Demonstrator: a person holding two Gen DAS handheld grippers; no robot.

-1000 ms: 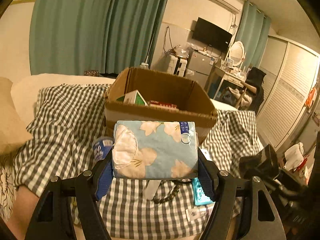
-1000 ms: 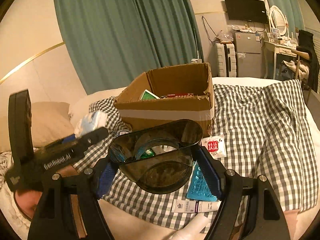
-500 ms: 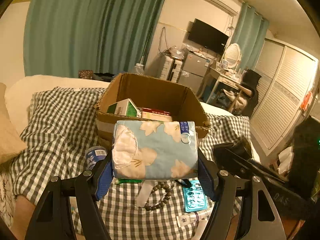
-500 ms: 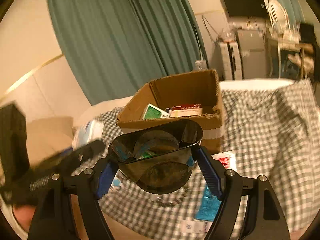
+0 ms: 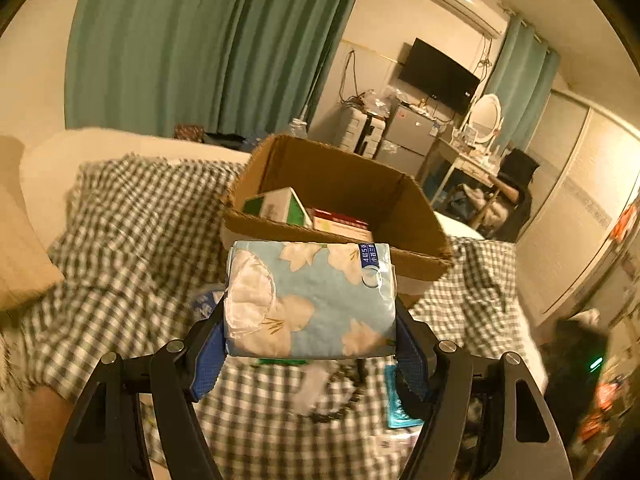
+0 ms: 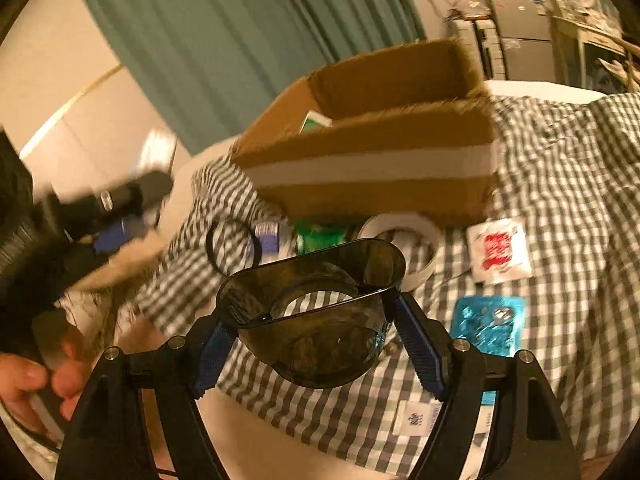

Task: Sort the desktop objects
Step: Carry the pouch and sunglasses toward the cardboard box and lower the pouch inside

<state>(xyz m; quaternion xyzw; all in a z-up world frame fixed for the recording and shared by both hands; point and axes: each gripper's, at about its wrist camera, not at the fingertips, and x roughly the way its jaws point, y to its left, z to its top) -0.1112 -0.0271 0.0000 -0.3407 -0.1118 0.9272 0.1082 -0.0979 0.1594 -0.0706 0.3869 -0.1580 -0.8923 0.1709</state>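
I hold my left gripper (image 5: pixel 310 344) level above the bed, pointed at the open cardboard box (image 5: pixel 340 216), its blue-padded fingers (image 5: pixel 206 360) closed on a tissue pack (image 5: pixel 310 300). The pack is soft and pale blue, printed with cream flowers, with a white oval opening at its left end and a small blue label at its top right corner. It sits crosswise between the fingers, one pad pressed to each short end, its far edge overlapping the box's near wall in the left wrist view.

My right gripper (image 6: pixel 316 344) tilts downward over the checked bedspread (image 6: pixel 560 168), its fingers (image 6: pixel 420 348) clamped on a dark, see-through plastic cup (image 6: pixel 312 320). The cup stands mouth up between the pads, its oval rim facing the box (image 6: pixel 372 160), and the cloth's checks show through its bottom.

Under and beyond the cup lie a roll of white tape (image 6: pixel 404 236), a green packet (image 6: pixel 320 236), a black ring (image 6: pixel 232 248), a white sachet with red print (image 6: pixel 500 248) and a shiny blue blister pack (image 6: pixel 488 324). Inside the box, a green-and-white carton (image 5: pixel 278 210) leans beside a red-edged one (image 5: pixel 340 220).
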